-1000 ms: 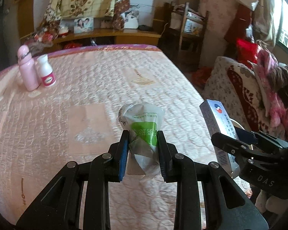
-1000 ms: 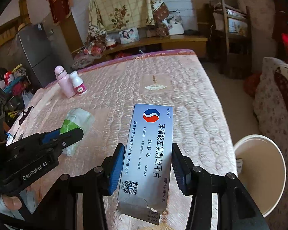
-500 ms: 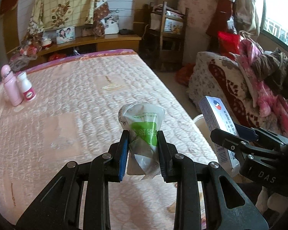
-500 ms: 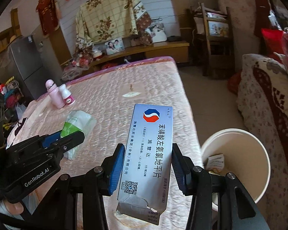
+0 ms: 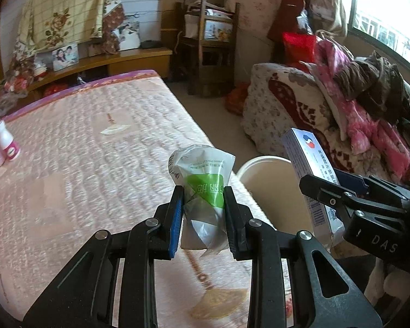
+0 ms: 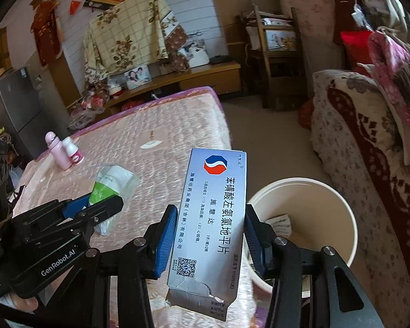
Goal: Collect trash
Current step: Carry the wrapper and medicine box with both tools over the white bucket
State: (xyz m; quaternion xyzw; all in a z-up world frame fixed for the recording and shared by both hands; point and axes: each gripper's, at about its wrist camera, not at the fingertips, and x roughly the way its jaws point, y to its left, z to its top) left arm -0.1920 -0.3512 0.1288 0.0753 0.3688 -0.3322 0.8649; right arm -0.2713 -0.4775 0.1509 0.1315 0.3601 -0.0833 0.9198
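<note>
My left gripper [image 5: 202, 205] is shut on a crumpled white and green plastic wrapper [image 5: 203, 188], held above the bed's right edge. The wrapper also shows in the right wrist view [image 6: 110, 188]. My right gripper [image 6: 209, 235] is shut on a silver medicine box [image 6: 214, 218] with a red and blue logo, also seen at the right of the left wrist view [image 5: 311, 180]. A cream bucket [image 6: 339, 213] stands on the floor beside the bed, just right of and below both grippers, with a scrap of paper [image 6: 280, 224] inside. The bucket's rim shows in the left wrist view [image 5: 262, 161].
The pink quilted bed [image 5: 82, 150] fills the left. A pink bottle [image 6: 56, 150] and a small white bottle [image 6: 73, 151] stand at its far left. A sofa heaped with blankets and clothes [image 5: 341, 114] lies to the right. A wooden shelf [image 5: 210, 43] stands behind.
Both grippers have swung right with their loads, from over the bed toward its right edge. The bucket has come into view close below them.
</note>
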